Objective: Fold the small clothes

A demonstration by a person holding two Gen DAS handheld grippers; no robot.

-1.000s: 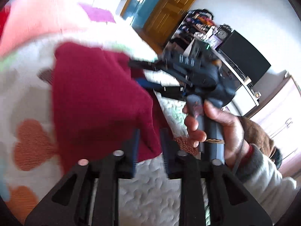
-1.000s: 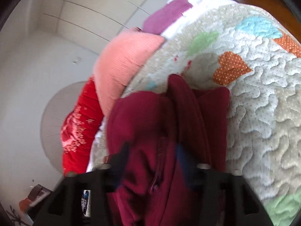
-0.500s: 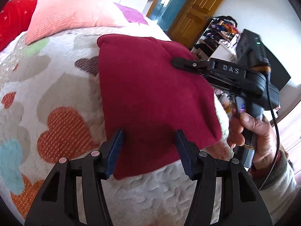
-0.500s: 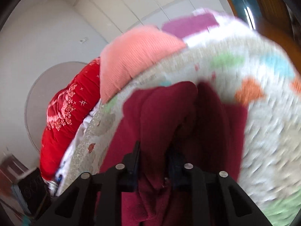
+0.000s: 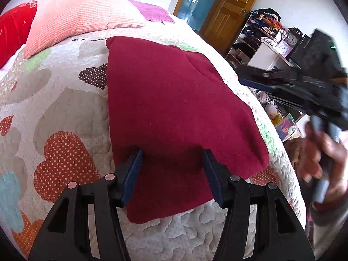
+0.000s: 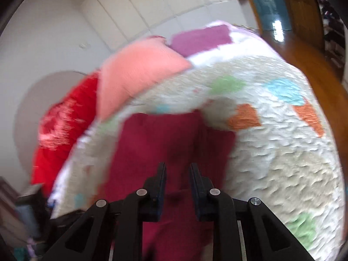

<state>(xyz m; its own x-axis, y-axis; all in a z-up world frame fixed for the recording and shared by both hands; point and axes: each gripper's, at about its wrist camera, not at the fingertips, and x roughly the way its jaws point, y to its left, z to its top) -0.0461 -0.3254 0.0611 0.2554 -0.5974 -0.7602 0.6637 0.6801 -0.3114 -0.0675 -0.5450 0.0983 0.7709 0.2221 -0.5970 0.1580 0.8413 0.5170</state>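
Observation:
A dark red garment (image 5: 169,100) lies flat and folded on the heart-patterned quilt (image 5: 65,100). My left gripper (image 5: 171,154) hovers over the garment's near edge, open, a finger on either side of the cloth and nothing pinched. My right gripper (image 5: 240,78), held by a person's hand (image 5: 322,152), is raised off the garment's right edge. In the blurred right wrist view that right gripper (image 6: 178,167) has its jaws close together with a narrow gap. The garment (image 6: 156,143) shows below them, not gripped.
Pink (image 5: 71,15), red (image 5: 13,34) and purple (image 5: 152,13) pillows line the bed's far end. The quilt's right edge (image 5: 280,152) drops toward the floor. A cluttered shelf (image 5: 261,34) and a wooden door (image 5: 230,6) stand beyond.
The left gripper opened and let the garment settle flat on the quilt. The right gripper narrowed on a fold, then lifted off and drew away to the garment's right side.

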